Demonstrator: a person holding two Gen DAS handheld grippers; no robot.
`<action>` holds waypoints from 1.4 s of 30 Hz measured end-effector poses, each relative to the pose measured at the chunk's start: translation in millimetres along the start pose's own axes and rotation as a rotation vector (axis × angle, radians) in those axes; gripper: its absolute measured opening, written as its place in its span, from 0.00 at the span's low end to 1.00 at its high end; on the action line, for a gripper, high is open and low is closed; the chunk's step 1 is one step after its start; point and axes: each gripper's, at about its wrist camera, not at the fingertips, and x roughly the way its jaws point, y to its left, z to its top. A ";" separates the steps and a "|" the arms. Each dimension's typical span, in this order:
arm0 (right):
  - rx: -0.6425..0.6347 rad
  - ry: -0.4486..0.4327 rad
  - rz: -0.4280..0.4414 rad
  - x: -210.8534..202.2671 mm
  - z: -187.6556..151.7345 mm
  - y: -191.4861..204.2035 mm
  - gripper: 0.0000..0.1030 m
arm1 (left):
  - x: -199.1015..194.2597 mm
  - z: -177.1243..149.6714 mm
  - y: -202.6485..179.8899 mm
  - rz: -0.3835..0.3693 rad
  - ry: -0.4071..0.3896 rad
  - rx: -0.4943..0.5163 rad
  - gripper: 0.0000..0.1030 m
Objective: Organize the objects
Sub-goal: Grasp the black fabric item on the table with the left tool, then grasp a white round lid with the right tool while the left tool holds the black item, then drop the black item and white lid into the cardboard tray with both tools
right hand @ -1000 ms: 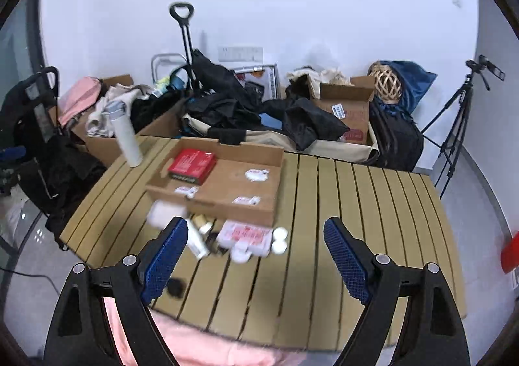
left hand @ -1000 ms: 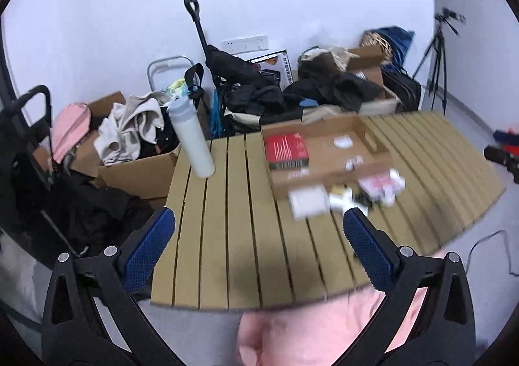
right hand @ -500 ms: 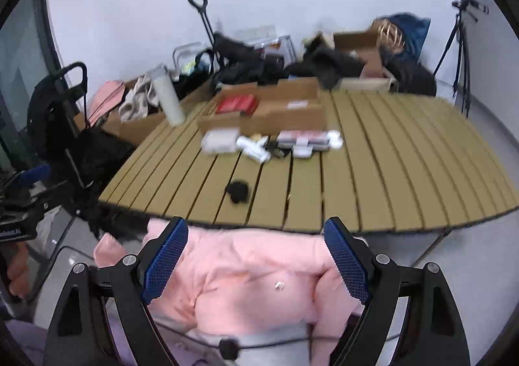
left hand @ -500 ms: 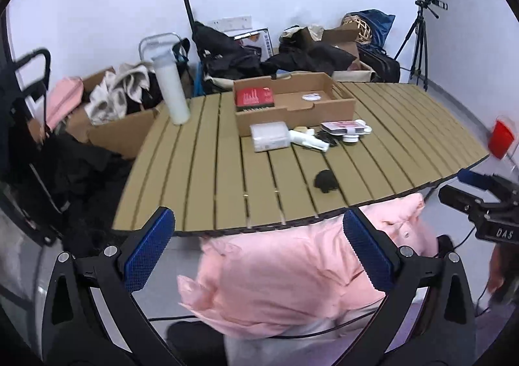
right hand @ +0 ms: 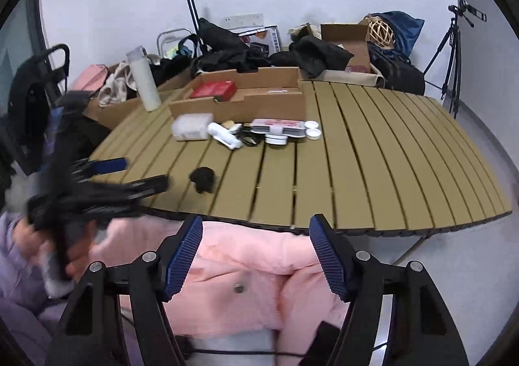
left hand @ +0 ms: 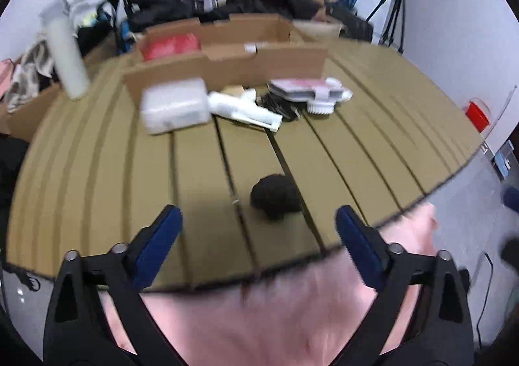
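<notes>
A small black fuzzy lump lies on the slatted table near its front edge, also in the right wrist view. Behind it lie a clear plastic box, a white tube, a black tangle and a red-and-white packet. An open cardboard box holds a red item. My left gripper is open, just short of the black lump; it shows blurred in the right wrist view. My right gripper is open and empty, back over the pink jacket.
A white bottle stands at the table's far left. Cardboard boxes, clothes, bags and a trolley are piled behind the table. A tripod stands at the right. A red bin sits on the floor to the right.
My left gripper has moved forward and down over the table's front edge toward the black lump. My right gripper has narrowed somewhat and its view has tilted up.
</notes>
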 end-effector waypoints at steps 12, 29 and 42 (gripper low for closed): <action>0.043 0.089 0.037 104.3 35.2 -26.5 0.70 | 25.6 8.4 25.1 -0.094 0.064 -0.134 0.33; 0.116 0.153 0.016 220.2 92.5 -31.8 0.32 | -14.9 27.8 70.3 -0.084 -0.011 -0.225 0.33; 0.050 0.075 0.017 78.1 9.0 -16.6 0.32 | -89.1 -36.0 50.1 -0.040 -0.043 -0.205 0.33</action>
